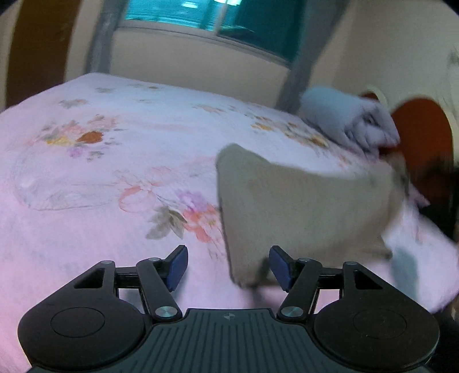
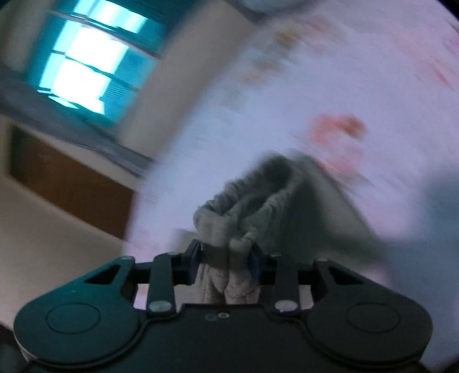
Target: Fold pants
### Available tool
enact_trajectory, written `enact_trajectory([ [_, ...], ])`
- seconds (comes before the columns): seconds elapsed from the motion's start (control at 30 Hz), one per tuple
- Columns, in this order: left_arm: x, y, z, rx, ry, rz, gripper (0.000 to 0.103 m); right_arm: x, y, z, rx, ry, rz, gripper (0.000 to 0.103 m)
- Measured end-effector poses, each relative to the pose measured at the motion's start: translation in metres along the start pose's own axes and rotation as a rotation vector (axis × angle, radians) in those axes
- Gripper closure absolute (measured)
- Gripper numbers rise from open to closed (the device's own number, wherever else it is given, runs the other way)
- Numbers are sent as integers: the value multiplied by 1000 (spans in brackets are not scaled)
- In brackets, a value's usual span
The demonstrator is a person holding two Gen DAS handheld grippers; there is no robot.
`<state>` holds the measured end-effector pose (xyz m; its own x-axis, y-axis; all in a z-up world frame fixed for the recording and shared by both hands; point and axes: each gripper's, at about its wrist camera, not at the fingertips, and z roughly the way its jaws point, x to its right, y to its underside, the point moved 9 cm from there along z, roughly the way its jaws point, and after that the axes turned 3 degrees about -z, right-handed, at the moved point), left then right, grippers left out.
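Grey-beige pants (image 1: 301, 206) hang lifted over a pink floral bedsheet (image 1: 114, 160), stretched from the lower middle toward the right. My left gripper (image 1: 228, 268) stands open just above the sheet, and the pants' lower corner hangs between its blue pads (image 1: 178, 266) without being pinched. In the blurred right wrist view my right gripper (image 2: 225, 259) is shut on a bunched fold of the pants (image 2: 238, 226), the cloth gathered between its jaws and trailing away to the right.
A rolled pale blue cloth (image 1: 350, 117) lies at the bed's far right edge, beside an orange-red rounded object (image 1: 424, 137). A window (image 1: 206, 14) and beige wall stand behind the bed. A brown door (image 1: 37, 51) is at the left.
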<state>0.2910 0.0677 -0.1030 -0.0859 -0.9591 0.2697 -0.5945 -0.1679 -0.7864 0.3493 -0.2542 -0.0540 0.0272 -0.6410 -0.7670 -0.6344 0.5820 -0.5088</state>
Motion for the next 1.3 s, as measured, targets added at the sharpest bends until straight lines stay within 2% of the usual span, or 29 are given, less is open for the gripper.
enact_trajectory([
  [0.07, 14, 9, 2, -22, 1, 93, 40, -31, -12, -9, 55, -82, -43, 85],
  [0.13, 28, 17, 5, -42, 0, 174, 37, -37, -18, -14, 86, -93, -77, 85],
  [0.2, 36, 20, 11, -60, -24, 223, 37, -7, -17, -11, 93, -43, -41, 85],
  [0.23, 38, 19, 15, -61, -31, 225, 37, 26, -11, -3, 69, 14, 22, 85],
  [0.3, 37, 14, 22, -60, -46, 186, 37, 85, 9, 13, -9, 132, 135, 85],
  [0.33, 33, 12, 25, -60, -63, 167, 37, 106, 19, 17, -34, 155, 169, 84],
  [0.37, 28, 10, 28, -66, -82, 147, 37, 114, 23, 14, -14, 123, 196, 84],
  [0.47, 17, 12, 33, -77, -129, 123, 37, 110, 24, 5, 3, 108, 190, 84],
  [0.53, 8, 12, 32, -73, -178, 104, 30, 106, 21, 3, 0, 91, 173, 84],
  [0.67, -1, 15, 35, -86, -212, 68, 20, 124, 27, 5, -26, 80, 220, 82],
  [0.83, -11, 13, 22, -104, -146, 18, 17, 121, 23, 0, -31, 47, 247, 79],
  [0.97, -24, -5, -5, -5, -133, -5, 8, 110, 0, -32, 40, 18, 122, 76],
  [1.03, -26, -20, -2, 29, -97, -43, 7, 114, -11, -32, 33, 11, 109, 72],
  [1.13, -28, -36, 15, 36, -76, -135, 7, 107, -28, -25, 30, 26, 47, 71],
  [1.17, -29, -39, 21, 31, -79, -158, 7, 99, -34, -19, 26, 17, 24, 69],
  [1.2, -29, -41, 27, 27, -73, -182, 7, 94, -37, -13, 12, 13, 18, 61],
  [1.23, -29, -43, 33, 25, -60, -206, 7, 91, -39, -2, -27, 30, 9, 43],
  [1.3, -29, -43, 41, 18, -51, -244, 7, 87, -40, 9, -47, 54, -25, 40],
])
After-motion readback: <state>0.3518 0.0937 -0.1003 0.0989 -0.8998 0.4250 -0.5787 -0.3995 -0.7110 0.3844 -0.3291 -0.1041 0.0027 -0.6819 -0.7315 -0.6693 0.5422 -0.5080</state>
